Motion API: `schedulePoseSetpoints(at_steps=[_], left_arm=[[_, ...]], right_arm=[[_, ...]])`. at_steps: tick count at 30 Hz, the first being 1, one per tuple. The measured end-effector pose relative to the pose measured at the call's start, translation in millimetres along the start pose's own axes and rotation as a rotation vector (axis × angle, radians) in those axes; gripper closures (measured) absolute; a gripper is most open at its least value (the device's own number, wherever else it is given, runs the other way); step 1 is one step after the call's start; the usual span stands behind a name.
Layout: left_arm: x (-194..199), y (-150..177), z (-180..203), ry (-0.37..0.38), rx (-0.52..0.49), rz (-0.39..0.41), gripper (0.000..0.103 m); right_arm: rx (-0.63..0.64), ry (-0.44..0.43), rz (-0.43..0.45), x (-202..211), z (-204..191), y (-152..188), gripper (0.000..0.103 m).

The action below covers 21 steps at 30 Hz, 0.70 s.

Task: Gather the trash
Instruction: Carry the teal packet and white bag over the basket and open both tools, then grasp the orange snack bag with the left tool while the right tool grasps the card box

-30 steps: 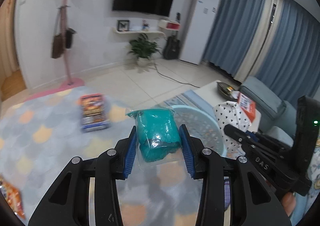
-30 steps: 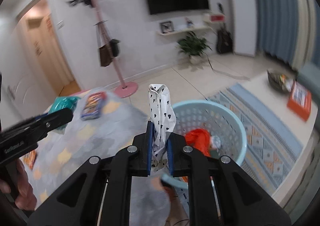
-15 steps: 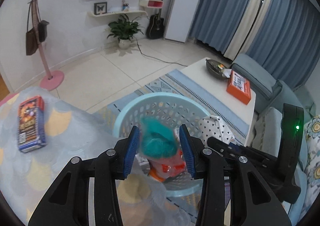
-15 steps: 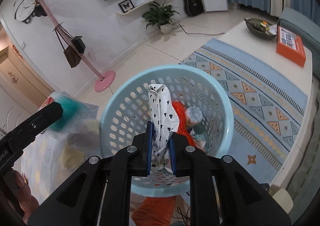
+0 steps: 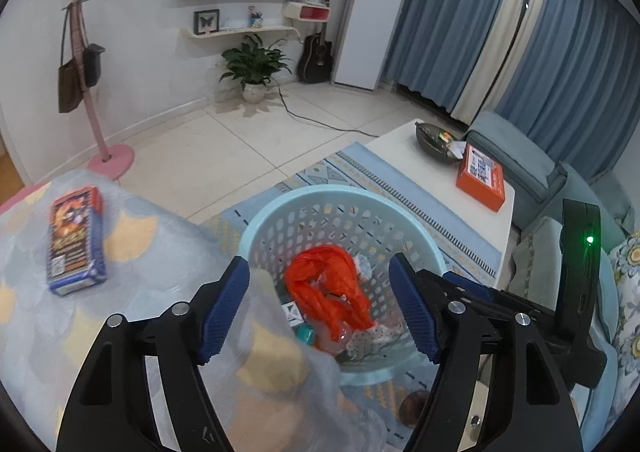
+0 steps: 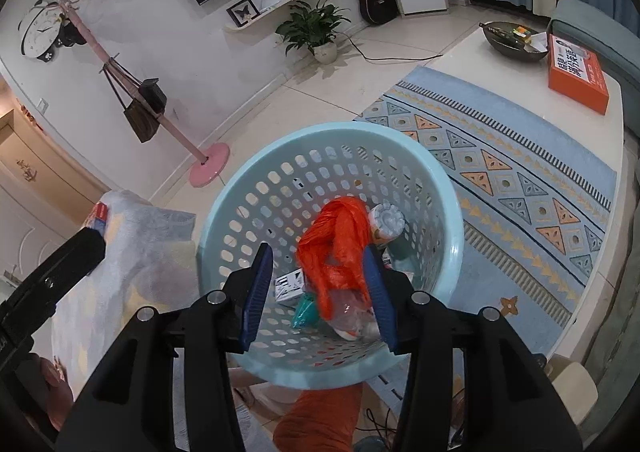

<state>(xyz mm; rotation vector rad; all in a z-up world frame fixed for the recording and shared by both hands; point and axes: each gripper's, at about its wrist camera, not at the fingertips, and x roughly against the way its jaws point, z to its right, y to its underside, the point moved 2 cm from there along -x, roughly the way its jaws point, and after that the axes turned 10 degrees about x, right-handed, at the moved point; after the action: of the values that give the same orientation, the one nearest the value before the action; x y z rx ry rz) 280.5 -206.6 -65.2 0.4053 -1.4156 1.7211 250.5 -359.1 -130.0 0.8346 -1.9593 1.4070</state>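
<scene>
Two grippers hung over one pale blue perforated laundry basket point(image 6: 454, 252) standing on the patterned rug point(image 6: 520, 175). The left gripper point(image 5: 320, 308) had its blue pads spread wide and opening, with nothing pinched between them; the right gripper point(image 6: 320, 288) was opening at a narrower spread, also empty. The trash lay at the bottom of the basket: one crumpled orange plastic bag point(image 6: 340, 240), one teal wrapper point(image 6: 305, 308), one small white printed box point(image 6: 289, 284), one white bottle cap end point(image 6: 386, 219), and a clear wrapper point(image 6: 352, 318).

Only the left view showed one black-dotted white wrapper point(image 5: 380, 334) beside the orange bag, and the whole of one snack box point(image 5: 74, 242) left on the pastel blanket point(image 5: 152, 252); the right view caught just a corner of that box. Only the right view showed a wall clock point(image 6: 38, 29). Both showed one orange box point(image 5: 482, 181) and one dark bowl point(image 5: 434, 137) on the white table point(image 5: 400, 155).
</scene>
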Motion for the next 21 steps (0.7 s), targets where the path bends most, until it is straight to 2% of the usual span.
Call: schedulePoseSetpoints(at_steps=[9,11,18,21], left_arm=[[57.1,15.2,-28.0,-0.032,0.065,0.084,0.029],[71.5,19.8,-36.1,-0.042,0.082,0.104,0.029],[131.7,44.2,-83.6,-0.156,0.161,0.163,0.028],[159.0,55.7,-115.9,-0.206,0.225,0.182,0.026]], right_arm=[[0.070,-0.047,0.038,26.7,-46.2,2.8,0.053],[0.092,-0.064,0.048,33.1,-60.7,3.9,0.048],[0.188,-0.129,0.077,51.1,-122.2,12.5,0.040],[0.236,-0.164,0.079,53.7,-151.9,19.2,0.036]])
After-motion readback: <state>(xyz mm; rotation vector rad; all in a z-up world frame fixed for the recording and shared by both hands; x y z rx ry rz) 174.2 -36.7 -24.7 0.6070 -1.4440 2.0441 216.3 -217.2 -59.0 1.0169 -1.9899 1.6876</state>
